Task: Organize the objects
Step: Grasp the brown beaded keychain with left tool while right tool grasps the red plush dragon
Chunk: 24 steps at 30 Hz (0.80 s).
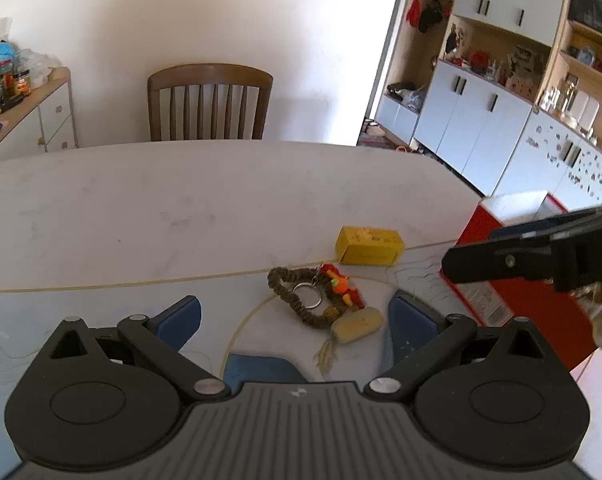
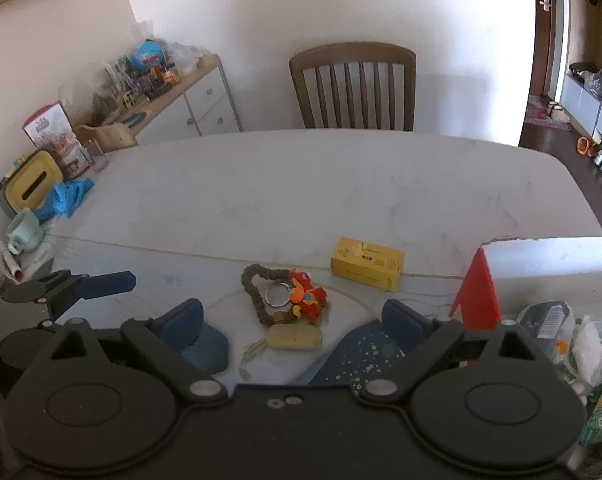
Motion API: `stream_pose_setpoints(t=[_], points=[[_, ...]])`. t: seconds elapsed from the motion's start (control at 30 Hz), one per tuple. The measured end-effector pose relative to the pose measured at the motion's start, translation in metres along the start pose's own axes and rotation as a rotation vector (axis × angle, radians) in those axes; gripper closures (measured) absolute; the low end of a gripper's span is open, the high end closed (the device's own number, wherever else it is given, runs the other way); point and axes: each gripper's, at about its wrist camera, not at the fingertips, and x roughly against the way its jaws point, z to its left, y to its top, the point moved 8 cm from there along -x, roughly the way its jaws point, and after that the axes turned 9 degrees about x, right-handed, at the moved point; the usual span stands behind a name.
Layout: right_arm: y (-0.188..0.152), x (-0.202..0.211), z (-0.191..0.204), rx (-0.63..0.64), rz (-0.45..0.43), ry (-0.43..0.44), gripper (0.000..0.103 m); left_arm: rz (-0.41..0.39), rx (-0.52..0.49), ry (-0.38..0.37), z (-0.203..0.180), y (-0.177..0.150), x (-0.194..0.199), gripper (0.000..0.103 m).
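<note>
Both my left gripper (image 1: 297, 322) and right gripper (image 2: 291, 320) hang open over the counter (image 2: 261, 192), holding nothing. A beaded keychain (image 2: 289, 300) lies between the fingers, with a yellow box (image 2: 367, 263) just beyond it to the right.

One table (image 2: 341, 184) stood in the room, with one chair (image 2: 353, 84) behind it. On the table lay one yellow box (image 2: 367, 264), one bead string (image 2: 257, 292), one key ring (image 2: 277, 295), one orange-red toy (image 2: 309, 294) and one tan oblong piece (image 2: 295, 337): five small things in a bunch. One red-and-white box (image 2: 541, 264) sat at the right edge. Over on the left were one mug (image 2: 23, 230), one blue cloth (image 2: 67, 196) and one yellow tissue box (image 2: 31, 186). One sideboard (image 2: 189, 100) stood by the wall. Two grippers were out: the left gripper (image 1: 295, 320) and the right gripper (image 2: 293, 320), each with two blue fingers.
</note>
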Motion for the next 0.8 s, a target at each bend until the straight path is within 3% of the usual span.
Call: stream_pose_setpoints(t=[0.3,0.5,0.63,0.8], points=[[-0.002,-0.038,-0.007,0.005,0.057,-0.043,0.013,0.048,-0.071,0.009,0.002,-0.023,-0.039,0.0],[-0.01,-0.06,-0.015,-0.009,0.105,-0.048,0.022,0.046,-0.011,0.027,0.022,-0.005,-0.064,0.0],[-0.009,-0.075,-0.018,-0.06,0.121,-0.016,0.028,0.089,0.033,0.018,0.032,-0.002,-0.084,0.0],[-0.006,-0.094,-0.023,-0.114,0.136,0.005,0.033,0.087,0.026,0.008,0.029,-0.005,-0.098,0.001]])
